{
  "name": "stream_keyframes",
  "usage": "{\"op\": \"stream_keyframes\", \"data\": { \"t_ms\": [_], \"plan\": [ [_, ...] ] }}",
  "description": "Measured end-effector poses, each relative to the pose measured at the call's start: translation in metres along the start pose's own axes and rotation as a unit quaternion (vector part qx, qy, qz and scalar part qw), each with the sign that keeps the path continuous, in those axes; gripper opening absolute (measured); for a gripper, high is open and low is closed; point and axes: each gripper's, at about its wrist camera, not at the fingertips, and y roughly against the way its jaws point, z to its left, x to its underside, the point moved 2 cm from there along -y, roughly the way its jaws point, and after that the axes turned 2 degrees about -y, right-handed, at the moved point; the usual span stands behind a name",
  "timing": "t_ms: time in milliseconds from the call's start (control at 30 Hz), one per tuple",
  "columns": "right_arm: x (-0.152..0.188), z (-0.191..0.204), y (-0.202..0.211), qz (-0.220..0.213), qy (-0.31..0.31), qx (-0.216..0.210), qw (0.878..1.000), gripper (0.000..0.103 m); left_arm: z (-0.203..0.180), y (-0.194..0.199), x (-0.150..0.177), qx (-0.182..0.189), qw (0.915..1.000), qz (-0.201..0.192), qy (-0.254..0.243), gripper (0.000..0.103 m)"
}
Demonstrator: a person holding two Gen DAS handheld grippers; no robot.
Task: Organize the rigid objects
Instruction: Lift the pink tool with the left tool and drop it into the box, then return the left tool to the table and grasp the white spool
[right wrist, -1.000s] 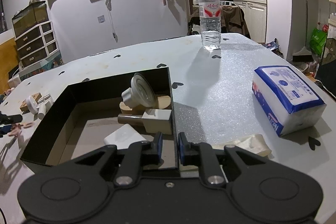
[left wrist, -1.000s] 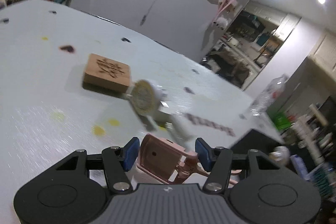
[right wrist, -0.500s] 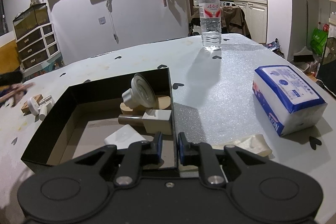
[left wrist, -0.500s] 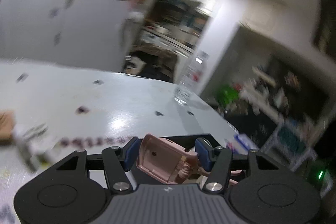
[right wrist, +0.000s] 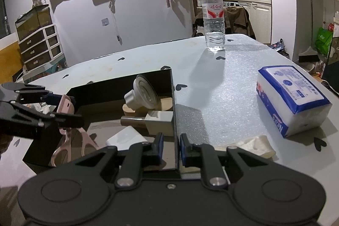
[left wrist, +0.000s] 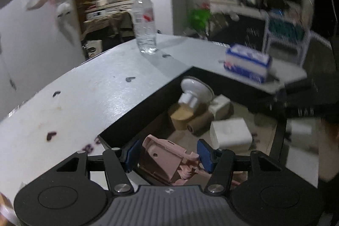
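The left gripper (left wrist: 167, 154) clamps a pink plastic piece (left wrist: 163, 160) between its fingers, above the black box (right wrist: 118, 88). The right gripper (right wrist: 171, 148) pinches the box's near wall, fingers nearly closed.

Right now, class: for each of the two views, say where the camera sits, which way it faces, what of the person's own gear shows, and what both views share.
Left wrist: sits on the left tool, looking along its fingers over the black box; the tool grips a pink clip.
Right wrist: sits on the right tool, which clamps the box's wall, facing across the table; the left tool shows at the left.
Shared: the box, white suction cup, water bottle, tissue pack.
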Motion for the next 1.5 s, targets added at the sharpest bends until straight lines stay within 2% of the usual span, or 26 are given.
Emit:
{"op": "stream_keyframes", "data": {
  "t_ms": [200, 367, 433, 567, 667, 767, 933, 1033, 1267, 1500],
  "plan": [
    [0.001, -0.001, 0.0, -0.002, -0.003, -0.003, 1.0, 0.017, -0.005, 0.001, -0.003, 0.005, 0.9956, 0.034, -0.087, 0.059],
    [0.001, -0.001, 0.0, -0.001, -0.003, -0.002, 1.0, 0.017, -0.006, 0.003, -0.002, 0.008, 0.995, 0.04, -0.092, 0.061],
    [0.001, -0.001, -0.001, -0.001, -0.002, -0.002, 1.0, 0.018, -0.007, 0.004, -0.003, 0.01, 0.995, 0.039, -0.091, 0.069],
    [0.0, -0.001, -0.001, 0.0, -0.001, -0.001, 1.0, 0.018, -0.008, 0.008, -0.004, 0.01, 0.9956, 0.035, -0.086, 0.07],
    [0.0, -0.001, -0.001, 0.0, -0.001, 0.0, 1.0, 0.018, -0.007, 0.013, -0.005, 0.016, 0.9966, 0.028, -0.076, 0.071],
    [0.0, 0.0, -0.002, 0.001, 0.001, 0.002, 1.0, 0.018, -0.006, 0.02, -0.008, 0.024, 0.998, 0.021, -0.055, 0.075],
    [0.0, 0.001, -0.002, 0.002, 0.003, 0.006, 1.0, 0.017, -0.009, 0.035, -0.012, 0.039, 0.9988, 0.008, -0.028, 0.092],
    [0.0, 0.002, -0.003, 0.002, 0.004, 0.009, 1.0, 0.017, -0.013, 0.041, -0.011, 0.051, 0.9987, 0.004, -0.007, 0.097],
    [0.0, 0.003, -0.002, 0.002, 0.003, 0.011, 1.0, 0.017, -0.019, 0.058, -0.004, 0.065, 0.9969, -0.01, 0.043, 0.103],
    [0.0, 0.005, -0.003, 0.003, 0.009, 0.016, 1.0, 0.017, -0.01, 0.077, 0.011, 0.041, 0.9919, -0.032, 0.116, 0.103]
  ]
}}
